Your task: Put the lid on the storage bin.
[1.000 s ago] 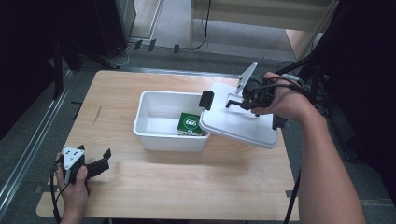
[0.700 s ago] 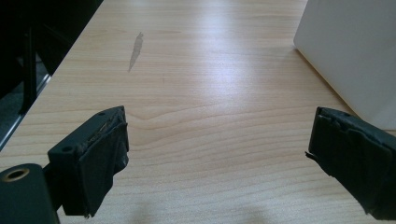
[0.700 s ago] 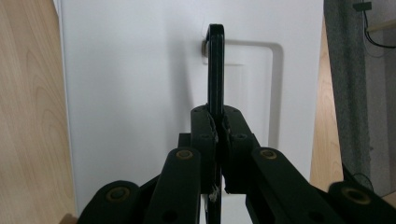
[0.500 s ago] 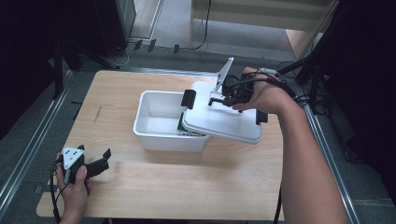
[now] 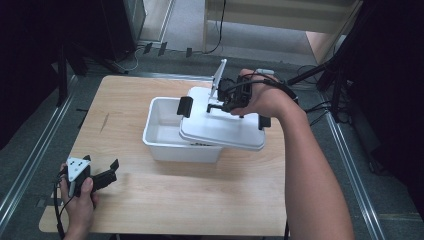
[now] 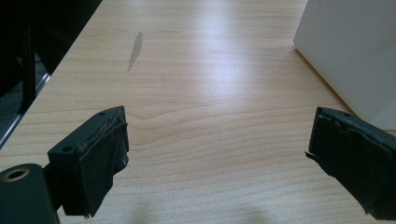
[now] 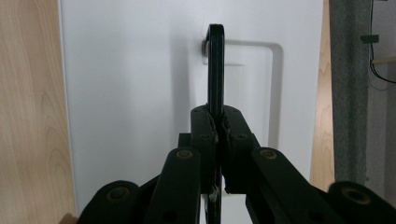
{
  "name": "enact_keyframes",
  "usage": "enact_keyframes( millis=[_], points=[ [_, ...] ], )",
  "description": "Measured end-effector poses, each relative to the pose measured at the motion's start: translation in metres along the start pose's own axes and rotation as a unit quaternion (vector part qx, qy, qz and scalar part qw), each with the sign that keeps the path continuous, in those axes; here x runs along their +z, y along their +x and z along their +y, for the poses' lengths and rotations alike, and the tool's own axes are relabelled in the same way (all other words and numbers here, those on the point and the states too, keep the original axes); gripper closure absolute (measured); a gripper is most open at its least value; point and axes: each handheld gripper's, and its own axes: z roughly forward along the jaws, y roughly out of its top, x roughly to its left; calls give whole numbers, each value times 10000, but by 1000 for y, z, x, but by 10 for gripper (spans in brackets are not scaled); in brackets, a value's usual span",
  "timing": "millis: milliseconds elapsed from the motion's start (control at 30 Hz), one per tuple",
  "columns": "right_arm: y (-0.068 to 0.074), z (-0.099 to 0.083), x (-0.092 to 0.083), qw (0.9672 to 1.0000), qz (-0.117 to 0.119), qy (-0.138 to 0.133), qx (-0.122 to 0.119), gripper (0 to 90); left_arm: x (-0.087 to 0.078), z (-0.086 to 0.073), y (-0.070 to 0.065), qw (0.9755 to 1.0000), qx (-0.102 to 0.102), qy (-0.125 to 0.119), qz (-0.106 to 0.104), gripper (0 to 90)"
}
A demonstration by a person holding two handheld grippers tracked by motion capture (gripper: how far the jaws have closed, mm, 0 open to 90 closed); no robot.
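A white box (image 5: 165, 135) stands in the middle of the wooden table (image 5: 200, 200). Its white lid (image 5: 220, 130), with a black clip (image 5: 184, 106) at each end, hangs over the box's right half and hides that part of the inside. My right gripper (image 5: 220, 105) holds the lid from above. In the right gripper view the gripper (image 7: 217, 122) is shut on the lid's thin black handle (image 7: 215, 65), with the lid (image 7: 140, 93) below it. My left gripper (image 5: 112, 167) rests near the table's front left corner, open (image 6: 219, 154) with nothing between its fingers, and the box wall (image 6: 350, 51) stands ahead to its right.
A dark streak (image 5: 105, 122) marks the table left of the box. Metal rails (image 5: 30, 165) run along the floor on both sides. Cables and stand legs (image 5: 320, 75) lie beyond the table's right rear corner.
My right gripper has carried the lid leftward, from beside the box to over its right half, covering the green packet seen inside earlier. The left gripper has stayed put.
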Motion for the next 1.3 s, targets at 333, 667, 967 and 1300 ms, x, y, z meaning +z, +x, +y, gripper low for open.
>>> enact_keyframes(
  millis=[333, 667, 967, 1300],
  points=[
    [2, 23, 10, 9998, 81, -13, -159, 860, 0, 0, 0, 10000, 14, 5, 0, 55],
    [5, 44, 19, 9995, 157, -50, -261, 860, 0, 0, 0, 10000, 15, 8, 6, 55],
    [6, 62, 25, 9990, 218, -117, -361, 860, 1, 0, 0, 10000, 15, 11, 5, 55],
    [8, 79, 33, 9988, 291, -67, -396, 860, 1, 0, 0, 10000, 11, 22, 0, 55]
  ],
)
